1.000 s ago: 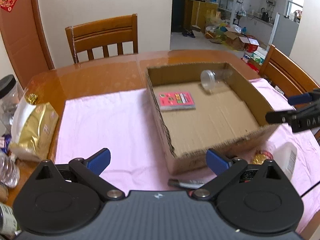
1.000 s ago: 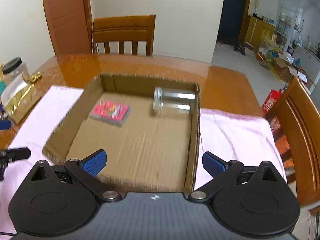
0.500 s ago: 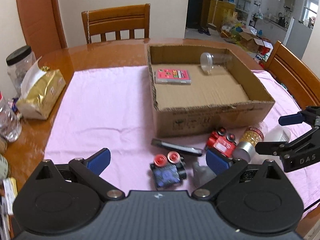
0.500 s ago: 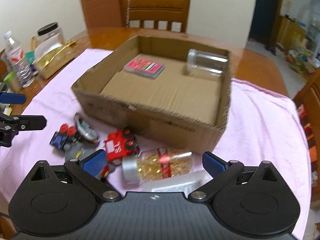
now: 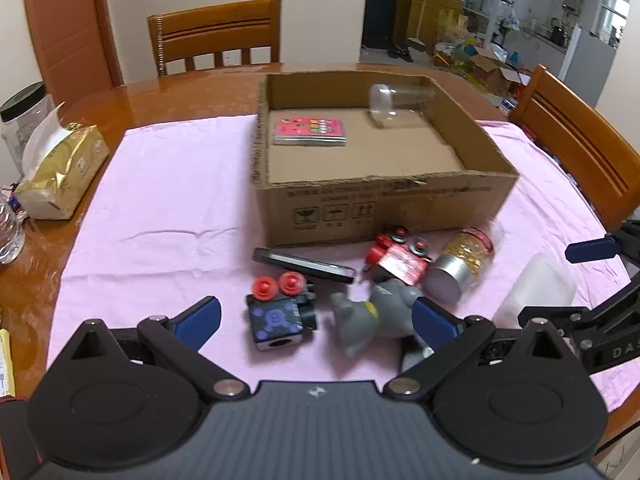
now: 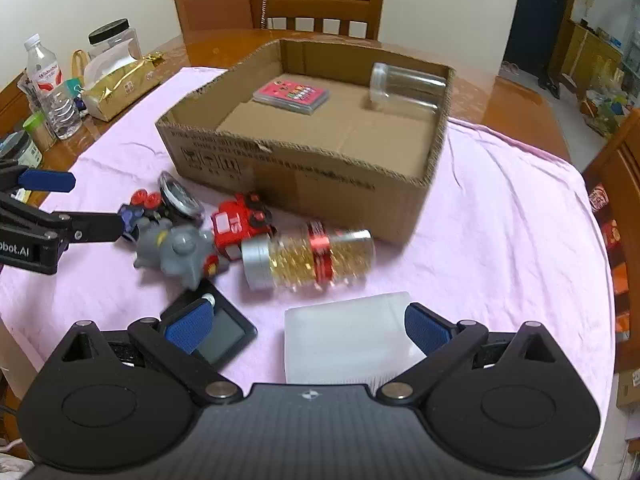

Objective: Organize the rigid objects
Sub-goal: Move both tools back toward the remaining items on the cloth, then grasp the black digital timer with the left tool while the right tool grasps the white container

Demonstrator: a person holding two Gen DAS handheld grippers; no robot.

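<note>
An open cardboard box (image 5: 384, 204) (image 6: 304, 172) on the pink cloth holds a pink card pack (image 5: 309, 131) (image 6: 292, 95) and a clear jar (image 5: 394, 98) (image 6: 406, 84) lying on its side. In front of the box lie a blue toy car (image 5: 280, 312), a grey toy figure (image 5: 372, 316) (image 6: 176, 250), a red toy truck (image 5: 400, 256) (image 6: 240, 220), a gold-filled jar (image 5: 464, 260) (image 6: 308, 258), a black phone (image 5: 304, 264) and a white plastic box (image 6: 348, 336) (image 5: 536, 292). My left gripper (image 5: 316, 320) is open above the toys. My right gripper (image 6: 308, 326) is open over the white box.
A gold tissue pack (image 5: 60, 168) (image 6: 116, 88), a black-lidded jar (image 5: 22, 112) and water bottles (image 6: 52, 92) stand at the table's left side. Wooden chairs (image 5: 216, 36) (image 5: 580, 148) stand at the far and right sides. A black flat device (image 6: 216, 332) lies under my right gripper's left finger.
Both grippers have pulled back from over the box toward the near table edge. The toys, jar and white box in front of the box have come into view. Both stay open.
</note>
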